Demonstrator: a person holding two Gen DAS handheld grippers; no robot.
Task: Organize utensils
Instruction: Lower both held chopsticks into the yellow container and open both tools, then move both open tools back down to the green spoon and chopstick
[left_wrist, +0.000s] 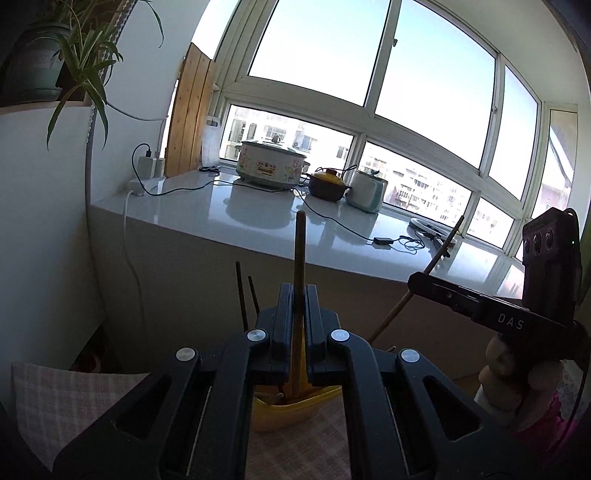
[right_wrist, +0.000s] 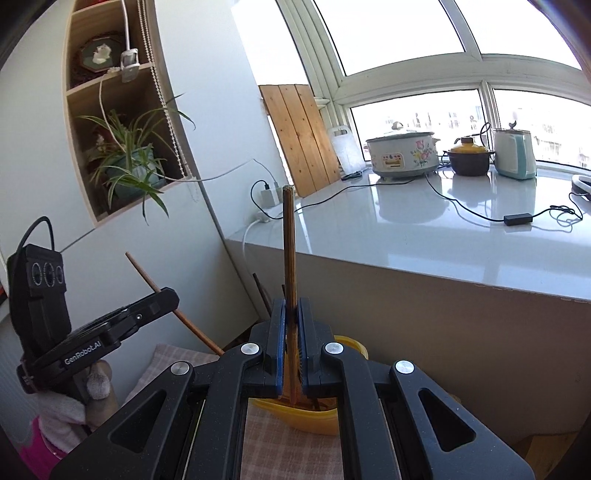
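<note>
Both my left tool and right tool clamp brown wooden chopsticks above the yellow plastic holder; lower them vertically.

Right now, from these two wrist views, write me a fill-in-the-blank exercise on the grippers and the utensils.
1. The left gripper is shut on one wooden ____.
2. The right gripper likewise grips a chopstick, which stands nearly ____.
3. Below both grippers sits a ____ holder on the checked cloth.
4. On the white counter by the window, the floral cooker stands ____ of the brown pot.

Missing words: chopstick; upright; yellow; left
</note>
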